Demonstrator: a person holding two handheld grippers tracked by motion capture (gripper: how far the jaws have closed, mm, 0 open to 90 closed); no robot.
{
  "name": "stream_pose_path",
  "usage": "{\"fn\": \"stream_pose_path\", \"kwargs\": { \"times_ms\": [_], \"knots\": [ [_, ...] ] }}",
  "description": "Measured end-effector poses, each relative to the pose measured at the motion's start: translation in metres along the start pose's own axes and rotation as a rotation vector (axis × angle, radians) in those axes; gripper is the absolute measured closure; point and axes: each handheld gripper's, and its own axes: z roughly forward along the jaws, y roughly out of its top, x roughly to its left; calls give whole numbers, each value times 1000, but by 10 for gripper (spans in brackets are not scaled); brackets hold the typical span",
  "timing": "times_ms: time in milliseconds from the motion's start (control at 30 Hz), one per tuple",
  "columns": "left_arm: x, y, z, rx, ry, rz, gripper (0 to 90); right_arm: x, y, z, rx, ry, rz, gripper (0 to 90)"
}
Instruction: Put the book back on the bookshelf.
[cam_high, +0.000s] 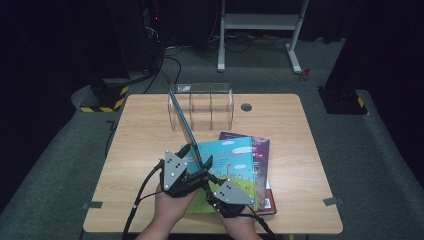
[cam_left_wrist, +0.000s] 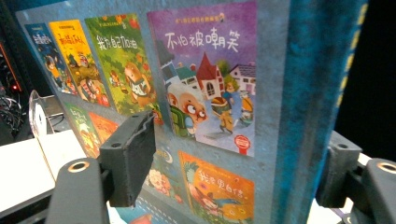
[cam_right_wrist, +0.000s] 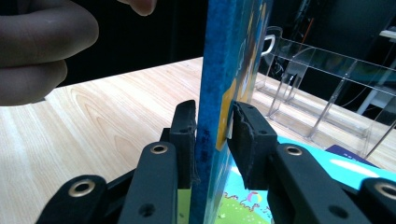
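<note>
A thin blue children's book (cam_high: 184, 125) stands on edge, leaning from the hands up toward the clear rack. Its picture-covered back (cam_left_wrist: 201, 88) faces the left gripper view and its blue spine edge (cam_right_wrist: 212, 70) faces the right gripper view. My right gripper (cam_right_wrist: 212, 135) is shut on the book's lower edge, one pad on each face; it comes in from the lower right (cam_high: 203, 175). My left gripper (cam_left_wrist: 233, 163) stands wide, and the book crosses slantwise between its jaws without being pinched. From above, the left gripper (cam_high: 196, 156) straddles the book's near end.
A clear acrylic rack (cam_high: 202, 106) with several slots stands at the back of the wooden table (cam_high: 140, 150). A stack of picture books (cam_high: 240, 165) lies flat just right of the grippers. A hand's fingers (cam_right_wrist: 37, 46) hover close on the left. A grommet hole (cam_high: 246, 107) sits behind the rack.
</note>
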Motion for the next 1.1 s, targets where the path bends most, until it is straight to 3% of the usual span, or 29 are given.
{"fn": "stream_pose_path", "kwargs": {
  "times_ms": [333, 467, 633, 667, 700, 767, 800, 867, 1100],
  "knots": [
    [2, -4, -6, -16, 5, -12, 336, 2, -1, 0, 10, 35, 7, 691],
    [5, -6, -7, -17, 7, -14, 415, 4, -1, -2, 6, 88, 11, 670],
    [8, -10, -11, -33, 35, -21, 534, 3, -1, -4, 11, 104, 15, 669],
    [8, -13, -11, -33, 53, -4, 567, 3, -2, -4, 13, 104, 20, 669],
    [7, -15, -11, -28, 109, 24, 618, 2, -2, -4, 10, 103, 20, 669],
    [12, -21, -13, -46, 109, 15, 694, 0, -3, -5, 13, 102, 20, 670],
    [14, -21, -12, -20, 80, 31, 683, 0, -4, -5, 15, 100, 22, 670],
    [11, -25, -14, -34, 114, 56, 695, -1, -5, -5, 19, 98, 25, 674],
    [24, -24, -21, -59, 112, -7, 706, -3, -6, -6, 22, 96, 30, 675]
  ]
}}
